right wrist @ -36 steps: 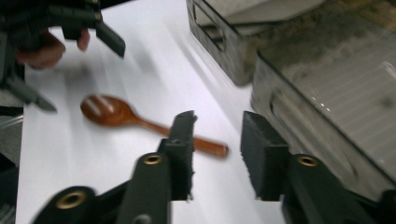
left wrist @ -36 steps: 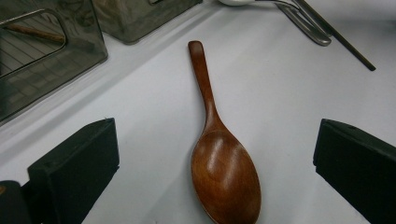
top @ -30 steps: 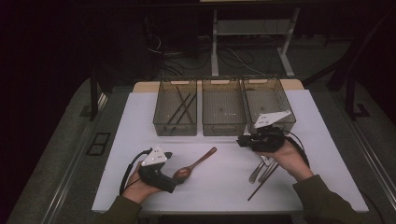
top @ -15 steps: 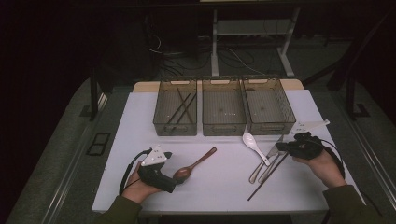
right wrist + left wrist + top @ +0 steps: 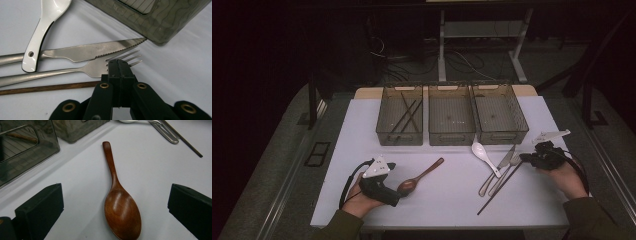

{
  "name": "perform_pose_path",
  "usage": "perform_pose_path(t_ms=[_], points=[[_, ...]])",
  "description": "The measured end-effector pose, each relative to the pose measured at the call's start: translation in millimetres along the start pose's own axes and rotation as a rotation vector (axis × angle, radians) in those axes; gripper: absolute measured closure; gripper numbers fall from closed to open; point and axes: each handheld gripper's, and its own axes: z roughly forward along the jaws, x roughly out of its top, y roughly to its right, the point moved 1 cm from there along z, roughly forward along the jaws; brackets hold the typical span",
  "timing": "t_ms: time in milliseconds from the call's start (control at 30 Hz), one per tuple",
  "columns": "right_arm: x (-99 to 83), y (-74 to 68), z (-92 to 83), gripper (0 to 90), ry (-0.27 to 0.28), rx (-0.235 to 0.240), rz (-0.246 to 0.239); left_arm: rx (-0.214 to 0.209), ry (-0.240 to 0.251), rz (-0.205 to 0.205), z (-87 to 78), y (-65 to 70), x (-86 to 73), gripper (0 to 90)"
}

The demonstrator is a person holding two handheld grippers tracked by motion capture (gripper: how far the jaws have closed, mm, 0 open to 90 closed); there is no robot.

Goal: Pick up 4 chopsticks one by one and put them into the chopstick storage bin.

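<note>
Both forearms enter at the bottom of the high view in dark olive sleeves. Each hand carries a black gripper: the left gripper (image 5: 384, 187) at lower left, the right gripper (image 5: 532, 159) at right. Each is topped by a pale grey three-cornered plate, and a black cable loops from each body back toward the wrist. In the right gripper view, at bottom centre, black link arms are pinned with brass-coloured rivets. In the left gripper view the jaws are blocky, matte black.

Free: your surface (image 5: 452, 187) lies bare between wooden spoon (image 5: 419, 177) and cutlery cluster (image 5: 499, 167) | Blocked: three bins (image 5: 451, 114) wall the far side
</note>
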Motion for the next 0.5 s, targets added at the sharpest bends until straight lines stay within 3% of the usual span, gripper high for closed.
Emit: perform_pose_path(t_ms=[500], points=[[-2.1, 0.6, 3.8, 89.4, -0.014, -0.005, -0.005, -0.003, -0.004, 0.006, 0.2, 0.6, 0.2, 0.0]])
